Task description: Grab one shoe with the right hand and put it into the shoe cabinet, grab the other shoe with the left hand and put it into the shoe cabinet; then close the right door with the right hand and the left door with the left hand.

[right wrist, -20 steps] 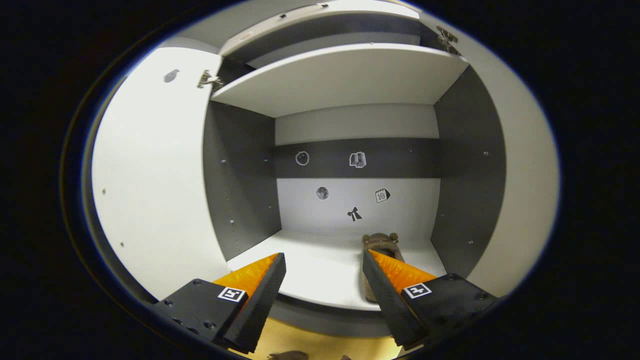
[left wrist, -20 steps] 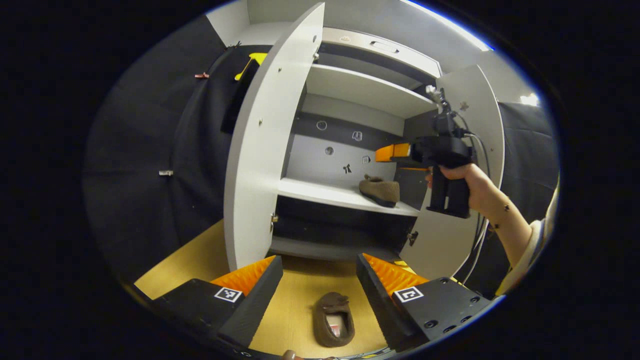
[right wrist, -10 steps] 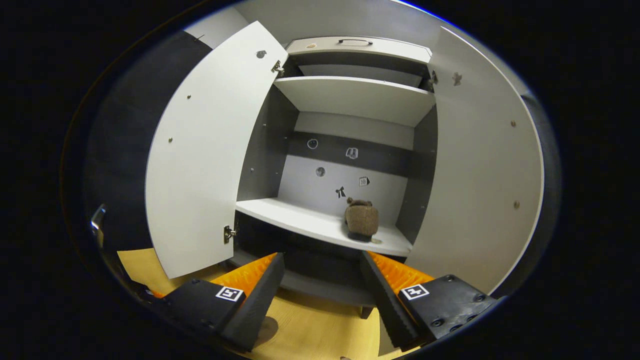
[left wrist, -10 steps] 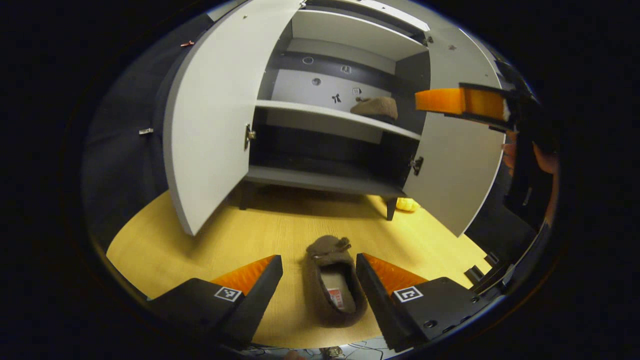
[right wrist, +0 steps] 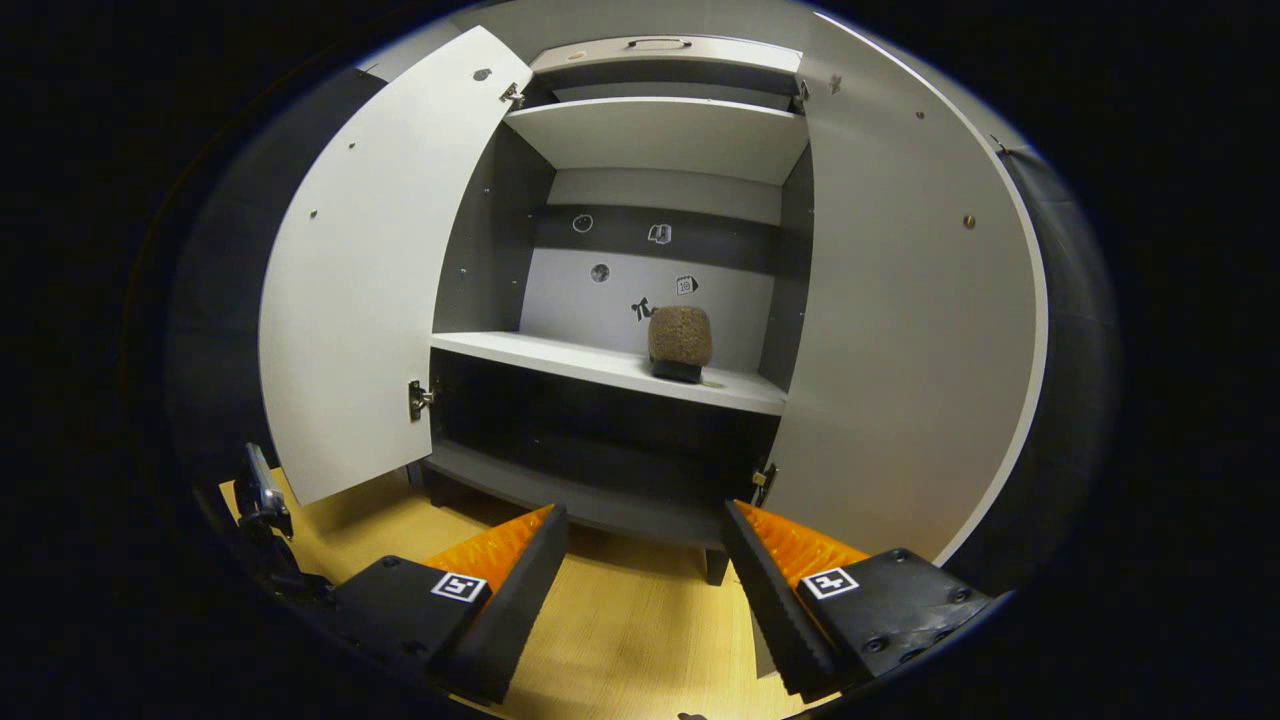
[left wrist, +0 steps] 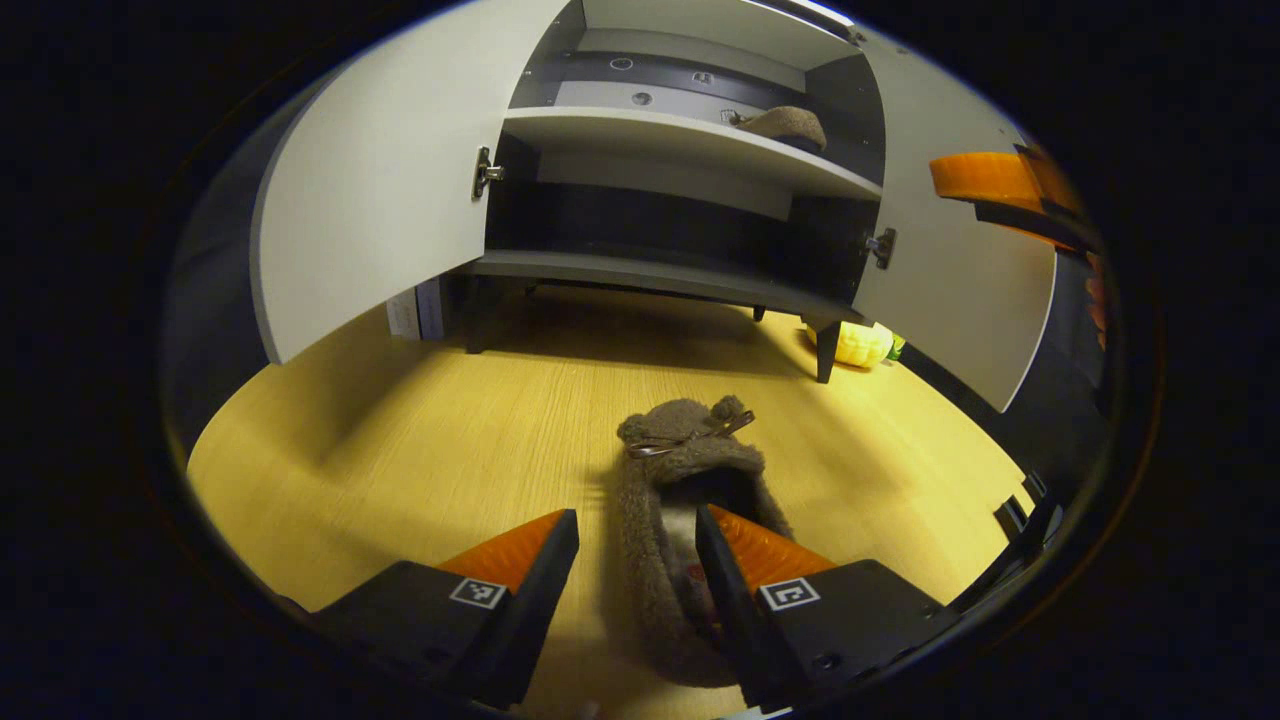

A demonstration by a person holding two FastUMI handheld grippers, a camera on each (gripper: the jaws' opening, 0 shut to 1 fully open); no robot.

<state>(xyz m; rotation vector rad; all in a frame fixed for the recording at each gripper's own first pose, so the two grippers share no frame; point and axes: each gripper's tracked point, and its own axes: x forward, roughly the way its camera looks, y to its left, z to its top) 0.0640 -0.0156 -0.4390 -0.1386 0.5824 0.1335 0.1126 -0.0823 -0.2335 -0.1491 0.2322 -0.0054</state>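
Observation:
A brown fuzzy slipper (left wrist: 680,465) lies on the wooden floor, toe toward the cabinet. My left gripper (left wrist: 637,516) is open and low over it: one finger sits inside the slipper's opening, the other outside its left side. The other slipper (right wrist: 680,338) stands on the cabinet's middle shelf (right wrist: 560,355), at the right, also in the left gripper view (left wrist: 790,125). My right gripper (right wrist: 645,510) is open and holds nothing, in the air in front of the cabinet. One of its fingers (left wrist: 975,178) shows at the upper right of the left gripper view.
Both cabinet doors stand wide open: the left door (right wrist: 350,280) and the right door (right wrist: 900,320). A yellow object (left wrist: 862,343) lies on the floor by the cabinet's right leg. Bare wooden floor (left wrist: 400,440) spreads in front of the cabinet.
My left gripper has dropped down to the floor slipper and now straddles its side. My right gripper has backed away from the shelf, where its slipper stays.

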